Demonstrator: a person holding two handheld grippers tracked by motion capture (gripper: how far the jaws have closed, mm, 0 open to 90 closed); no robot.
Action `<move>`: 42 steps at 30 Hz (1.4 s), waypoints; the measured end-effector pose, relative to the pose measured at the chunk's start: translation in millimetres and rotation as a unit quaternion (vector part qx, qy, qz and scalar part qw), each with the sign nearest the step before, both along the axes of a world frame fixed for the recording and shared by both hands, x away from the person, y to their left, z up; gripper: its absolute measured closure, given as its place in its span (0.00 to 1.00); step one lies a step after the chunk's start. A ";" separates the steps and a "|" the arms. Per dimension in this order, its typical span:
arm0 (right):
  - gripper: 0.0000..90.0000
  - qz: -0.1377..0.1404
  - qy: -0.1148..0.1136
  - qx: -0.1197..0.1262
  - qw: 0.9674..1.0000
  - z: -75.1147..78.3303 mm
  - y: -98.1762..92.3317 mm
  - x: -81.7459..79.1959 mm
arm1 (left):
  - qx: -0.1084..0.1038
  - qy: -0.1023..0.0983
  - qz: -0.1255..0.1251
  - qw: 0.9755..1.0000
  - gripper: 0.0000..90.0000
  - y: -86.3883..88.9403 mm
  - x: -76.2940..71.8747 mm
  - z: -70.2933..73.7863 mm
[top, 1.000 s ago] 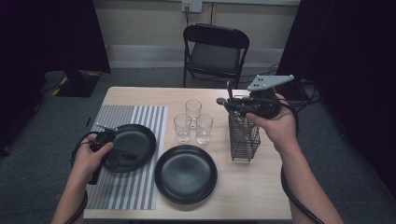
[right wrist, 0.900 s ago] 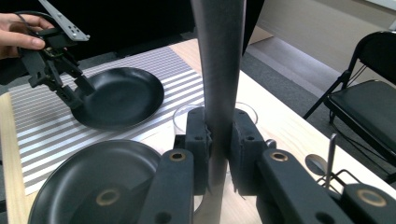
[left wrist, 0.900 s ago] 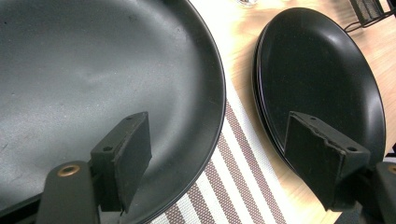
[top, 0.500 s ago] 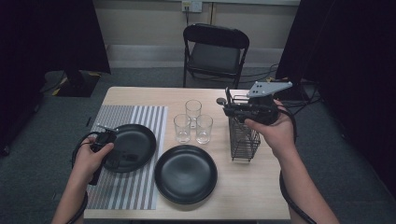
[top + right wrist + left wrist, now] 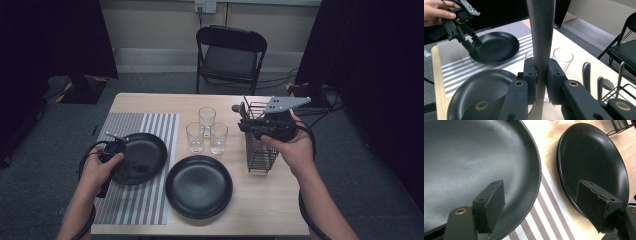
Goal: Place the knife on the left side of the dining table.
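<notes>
My right gripper is shut on the flat grey handle of a utensil, held upright above a black wire cutlery caddy at the table's right. More utensil handles stand in the caddy. My left gripper rests at the left edge of a black plate lying on a striped placemat. In the left gripper view its jaws stand open, one jaw over that plate and the plate's rim between them, pads not touching it.
A second black plate sits on bare wood at the front centre. Three clear glasses cluster between the plates and the caddy. A black folding chair stands behind the table. Dark curtains flank the room.
My right gripper has sunk a little toward the caddy with the utensil still in it. The left hand has stayed put.
</notes>
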State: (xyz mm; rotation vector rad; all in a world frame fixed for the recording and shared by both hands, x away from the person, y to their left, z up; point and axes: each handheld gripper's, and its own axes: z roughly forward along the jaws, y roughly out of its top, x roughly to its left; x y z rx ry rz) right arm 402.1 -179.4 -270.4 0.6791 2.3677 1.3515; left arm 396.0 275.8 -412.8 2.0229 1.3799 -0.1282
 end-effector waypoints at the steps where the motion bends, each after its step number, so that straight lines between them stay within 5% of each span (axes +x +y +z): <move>1: 0.89 0.001 0.001 -0.001 1.000 -1.6 0.3 -0.4 | -0.001 0.002 -0.001 1.000 0.25 -0.2 0.1 -0.1; 19: 0.89 -0.001 0.011 0.014 1.000 -24.7 -6.5 -9.2 | 0.006 0.001 -0.008 1.000 0.25 -3.6 -1.9 0.0; 42: 0.89 -0.005 0.023 0.005 1.000 -49.7 -17.8 -17.8 | 0.009 0.005 -0.020 1.000 0.25 -14.9 -5.5 0.9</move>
